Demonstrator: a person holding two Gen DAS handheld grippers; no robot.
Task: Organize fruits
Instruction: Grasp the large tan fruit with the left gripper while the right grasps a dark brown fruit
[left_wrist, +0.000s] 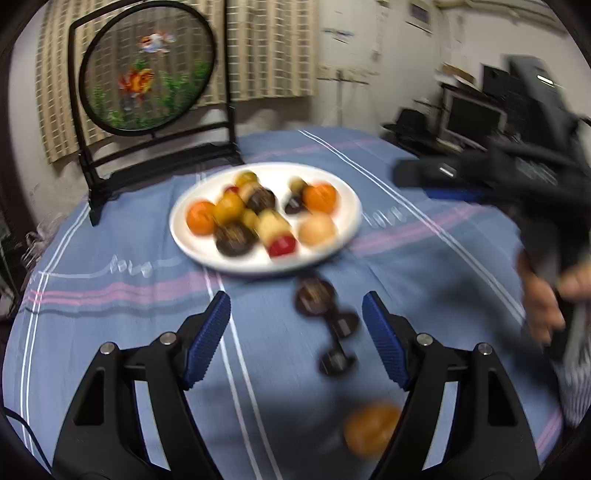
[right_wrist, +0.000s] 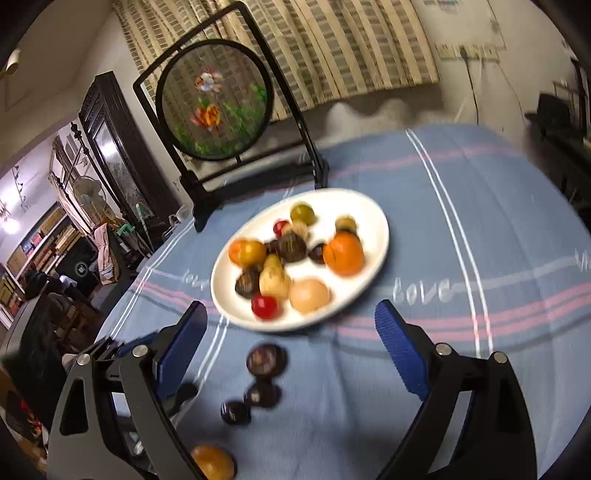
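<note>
A white plate (left_wrist: 192, 243) (right_wrist: 373, 218) on the blue tablecloth holds several fruits: oranges, a pale peach (left_wrist: 317, 229) (right_wrist: 308, 294), a red one, dark brown ones. Three dark fruits lie on the cloth in front of the plate: a larger one (left_wrist: 314, 297) (right_wrist: 266, 360) and two smaller ones (left_wrist: 345, 325) (right_wrist: 262, 394). An orange-brown fruit (left_wrist: 371, 428) (right_wrist: 213, 461) lies nearest. My left gripper (left_wrist: 296, 332) is open and empty above the loose fruits. My right gripper (right_wrist: 291, 350) is open and empty; it shows blurred at the right of the left wrist view (left_wrist: 443, 177).
A black framed round screen with goldfish (left_wrist: 147, 70) (right_wrist: 216, 99) stands on the table behind the plate. The cloth (left_wrist: 110, 295) (right_wrist: 480, 221) covers a round table. Furniture and monitors crowd the room beyond the table's edges.
</note>
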